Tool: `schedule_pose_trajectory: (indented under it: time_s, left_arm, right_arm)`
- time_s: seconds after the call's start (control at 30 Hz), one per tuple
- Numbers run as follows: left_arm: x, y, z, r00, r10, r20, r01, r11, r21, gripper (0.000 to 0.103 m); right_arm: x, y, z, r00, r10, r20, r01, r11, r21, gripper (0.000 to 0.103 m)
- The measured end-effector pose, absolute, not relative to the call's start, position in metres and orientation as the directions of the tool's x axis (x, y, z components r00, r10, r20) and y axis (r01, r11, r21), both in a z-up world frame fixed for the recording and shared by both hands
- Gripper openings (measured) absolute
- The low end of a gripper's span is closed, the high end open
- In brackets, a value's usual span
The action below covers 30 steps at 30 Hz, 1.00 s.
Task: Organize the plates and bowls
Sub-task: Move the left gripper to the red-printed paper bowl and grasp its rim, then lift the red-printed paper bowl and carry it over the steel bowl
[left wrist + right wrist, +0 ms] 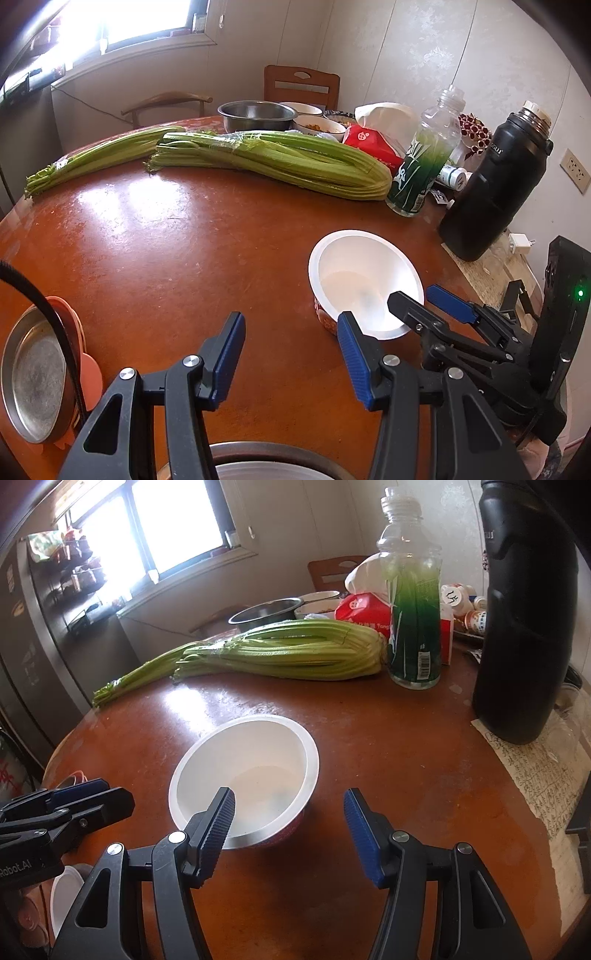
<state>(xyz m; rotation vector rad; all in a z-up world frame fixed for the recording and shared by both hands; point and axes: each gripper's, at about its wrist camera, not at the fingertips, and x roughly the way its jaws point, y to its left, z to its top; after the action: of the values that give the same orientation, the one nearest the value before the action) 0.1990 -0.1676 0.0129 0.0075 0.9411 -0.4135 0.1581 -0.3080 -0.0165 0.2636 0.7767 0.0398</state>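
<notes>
Near the surface's right edge, the white bowl (243, 779) looks light, thin and slippery, best pinched at its rim by the right tool (290, 823), jaws apart and empty.

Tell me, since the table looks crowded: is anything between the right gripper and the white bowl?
Nothing visible. The right gripper is right at the bowl, jaws open and empty, one jaw over the near rim. The celery, bottle and flask stand beyond it.
</notes>
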Motion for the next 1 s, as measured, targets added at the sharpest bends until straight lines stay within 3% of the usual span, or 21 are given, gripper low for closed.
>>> schedule_pose_trajectory:
  time_s: [1.0]
  left_arm:
    - [0.23, -0.164, -0.011, 0.432, -0.366, -0.824, 0.315, 0.918, -0.242, 0.052]
  right_arm:
    - [0.167, -0.244, -0.027, 0.638, 0.321, -0.7, -0.139, 0.942, 0.304, 0.065]
